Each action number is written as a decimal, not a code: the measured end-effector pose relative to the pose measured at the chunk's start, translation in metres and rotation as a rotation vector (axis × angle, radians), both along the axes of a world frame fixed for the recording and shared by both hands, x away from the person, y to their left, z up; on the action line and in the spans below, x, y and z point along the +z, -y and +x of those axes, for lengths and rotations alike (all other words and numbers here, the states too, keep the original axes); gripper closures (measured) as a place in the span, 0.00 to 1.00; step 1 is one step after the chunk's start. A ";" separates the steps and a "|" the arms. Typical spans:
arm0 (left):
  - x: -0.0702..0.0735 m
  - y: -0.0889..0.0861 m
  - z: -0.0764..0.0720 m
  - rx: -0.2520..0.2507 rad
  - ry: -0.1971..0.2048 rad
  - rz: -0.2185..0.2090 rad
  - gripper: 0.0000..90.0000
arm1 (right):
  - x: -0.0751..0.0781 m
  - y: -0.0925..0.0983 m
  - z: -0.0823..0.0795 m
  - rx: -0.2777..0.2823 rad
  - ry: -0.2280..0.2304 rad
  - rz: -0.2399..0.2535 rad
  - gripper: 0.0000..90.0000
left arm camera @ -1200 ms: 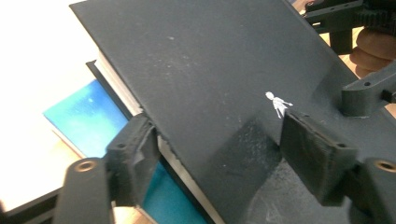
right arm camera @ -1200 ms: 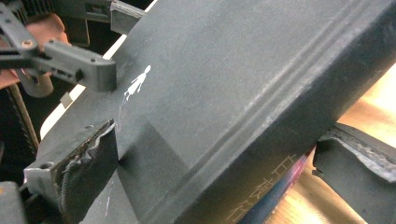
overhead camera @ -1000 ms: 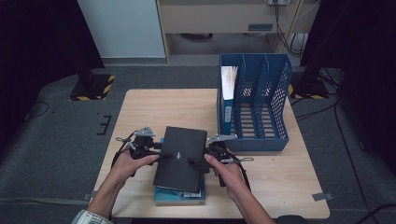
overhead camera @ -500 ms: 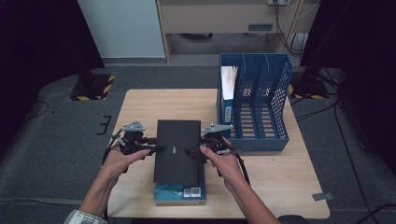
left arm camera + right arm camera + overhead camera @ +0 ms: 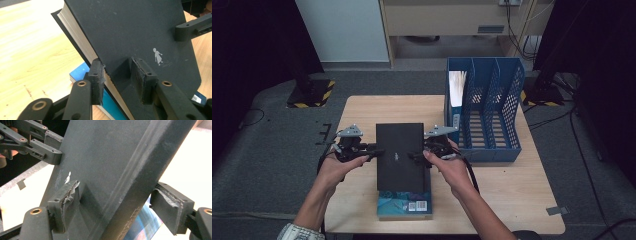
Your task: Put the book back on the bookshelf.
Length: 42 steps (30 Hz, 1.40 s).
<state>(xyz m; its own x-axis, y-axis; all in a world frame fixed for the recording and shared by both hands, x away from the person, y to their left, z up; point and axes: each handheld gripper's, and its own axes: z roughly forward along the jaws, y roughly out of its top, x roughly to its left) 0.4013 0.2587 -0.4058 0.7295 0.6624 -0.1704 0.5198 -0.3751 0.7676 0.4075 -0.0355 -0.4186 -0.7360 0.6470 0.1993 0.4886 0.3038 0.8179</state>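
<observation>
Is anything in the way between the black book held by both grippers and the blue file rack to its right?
Nothing visible. The black book is clamped from both sides by the left gripper and right gripper, above a blue book. The table between it and the blue file rack is bare; two slots look empty.

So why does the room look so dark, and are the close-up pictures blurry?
High view: light falls on the table, surroundings stay near black. Left gripper view: the black book is sharp, the wood at left washed out by glare. Right gripper view: the tabletop at right is overexposed, near edges soft.
</observation>
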 end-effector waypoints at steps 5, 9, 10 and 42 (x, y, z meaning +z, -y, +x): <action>0.007 0.000 0.001 0.007 0.019 0.005 0.76 | 0.007 -0.002 0.002 -0.007 0.027 -0.025 0.28; 0.012 -0.001 0.002 0.015 0.033 0.011 0.78 | 0.013 -0.004 0.004 -0.008 0.050 -0.033 0.29; 0.013 0.000 0.003 0.015 0.037 0.014 0.79 | 0.014 -0.004 0.005 -0.006 0.061 -0.038 0.30; 0.032 0.010 0.034 0.059 0.096 0.102 0.83 | 0.033 -0.016 0.047 -0.067 0.111 -0.054 0.31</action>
<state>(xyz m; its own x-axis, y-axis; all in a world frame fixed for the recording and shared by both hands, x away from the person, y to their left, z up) 0.4352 0.2490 -0.3740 0.6982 0.7152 -0.0308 0.4691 -0.4246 0.7743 0.4541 -0.0199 -0.3855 -0.7064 0.7029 0.0828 0.4168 0.3186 0.8513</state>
